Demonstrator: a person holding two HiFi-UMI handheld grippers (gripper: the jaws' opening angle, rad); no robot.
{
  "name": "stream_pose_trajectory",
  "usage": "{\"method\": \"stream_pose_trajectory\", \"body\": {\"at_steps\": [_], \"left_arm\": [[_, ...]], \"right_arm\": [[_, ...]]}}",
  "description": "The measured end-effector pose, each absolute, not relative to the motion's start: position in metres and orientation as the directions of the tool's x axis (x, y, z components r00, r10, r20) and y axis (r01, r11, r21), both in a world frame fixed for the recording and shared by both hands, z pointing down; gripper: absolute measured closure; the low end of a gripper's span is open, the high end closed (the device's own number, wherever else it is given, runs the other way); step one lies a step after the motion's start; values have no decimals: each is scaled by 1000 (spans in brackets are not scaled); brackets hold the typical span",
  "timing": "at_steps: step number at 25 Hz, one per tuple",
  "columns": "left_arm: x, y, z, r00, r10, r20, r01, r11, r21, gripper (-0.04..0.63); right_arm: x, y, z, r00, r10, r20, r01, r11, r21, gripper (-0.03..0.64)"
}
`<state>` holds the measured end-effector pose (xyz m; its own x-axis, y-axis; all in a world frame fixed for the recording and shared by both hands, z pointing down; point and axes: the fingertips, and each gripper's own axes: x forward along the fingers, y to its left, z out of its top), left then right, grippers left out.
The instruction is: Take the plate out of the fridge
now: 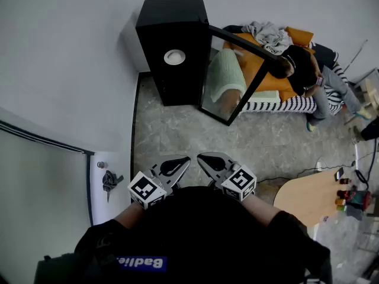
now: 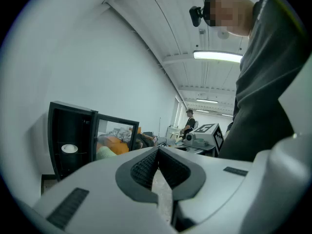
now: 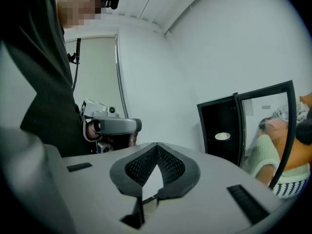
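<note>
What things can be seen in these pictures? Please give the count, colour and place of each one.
small black fridge: one, black, against the white wall, door open
round white plate: one, white, on a shelf inside the fridge
glass fridge door: one, black frame, swung open to the right
orange sofa: one, orange with a striped base, beyond the door
seated person: one, dark top, on the sofa
round wooden table: one, light brown, at the right edge
left hand-held gripper: one, grey, shut and empty, near the body
right hand-held gripper: one, grey, shut and empty, beside the left one
</note>
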<state>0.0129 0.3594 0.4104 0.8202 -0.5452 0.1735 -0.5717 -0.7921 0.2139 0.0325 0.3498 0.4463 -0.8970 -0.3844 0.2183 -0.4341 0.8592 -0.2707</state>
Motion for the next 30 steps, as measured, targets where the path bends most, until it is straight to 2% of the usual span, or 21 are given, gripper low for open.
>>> {"method": "stream_pose_trajectory", "body": {"at_steps": [16,30], "left_arm": [[18,357,411,815,-550,185,-579,-786,217,588],[56,348,413,750,-636,183,-662,-719,213,588]], "right_arm": [[40,346,450,-900,-382,212,-432,849,-306,620],[88,335,453,-922,-329,202,-379,872,-310,620]]}}
